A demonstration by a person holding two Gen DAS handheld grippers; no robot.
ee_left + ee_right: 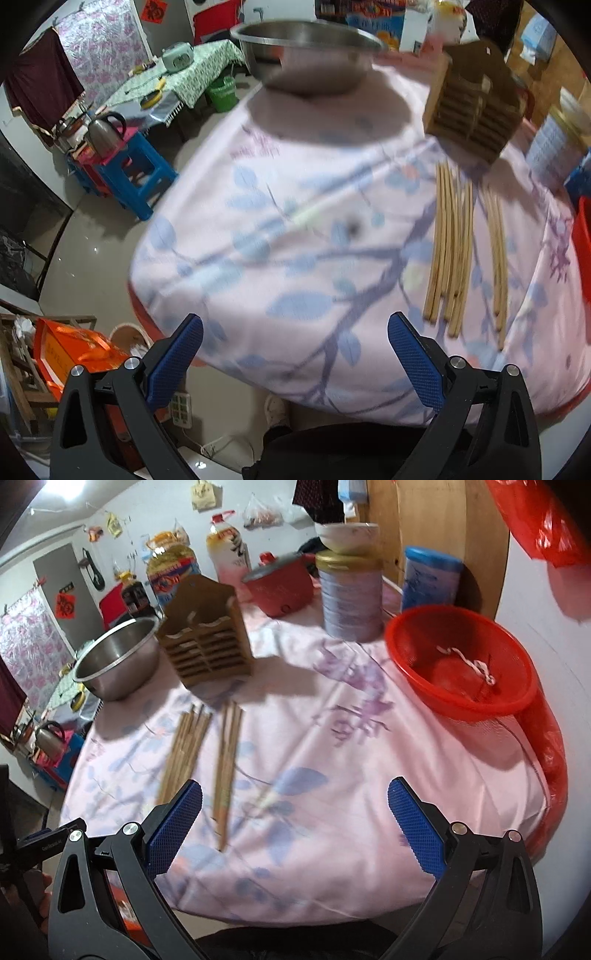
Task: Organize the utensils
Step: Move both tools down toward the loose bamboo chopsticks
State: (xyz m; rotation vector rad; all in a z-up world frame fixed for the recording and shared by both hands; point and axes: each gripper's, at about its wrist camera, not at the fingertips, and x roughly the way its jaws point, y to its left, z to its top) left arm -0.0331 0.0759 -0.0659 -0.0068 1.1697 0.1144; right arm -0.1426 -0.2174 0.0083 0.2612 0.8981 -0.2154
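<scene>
Several wooden chopsticks (pixel 452 251) lie in two loose bundles on the pink floral tablecloth (pixel 295 240); they also show in the right wrist view (pixel 225 760). A brown slatted wooden chopstick holder (pixel 472 103) stands upright beyond them, also in the right wrist view (pixel 208 638). My left gripper (pixel 295 354) is open and empty above the table's near edge, left of the chopsticks. My right gripper (pixel 295 830) is open and empty, just right of the chopsticks' near ends.
A steel bowl (pixel 306 48) sits at the table's far side, left of the holder (pixel 114 661). A red basket (pixel 461 661), a tin can (pixel 351 594), a red pot (pixel 280 583) and bottles stand at the right and back. A blue stool (pixel 136 173) stands on the floor.
</scene>
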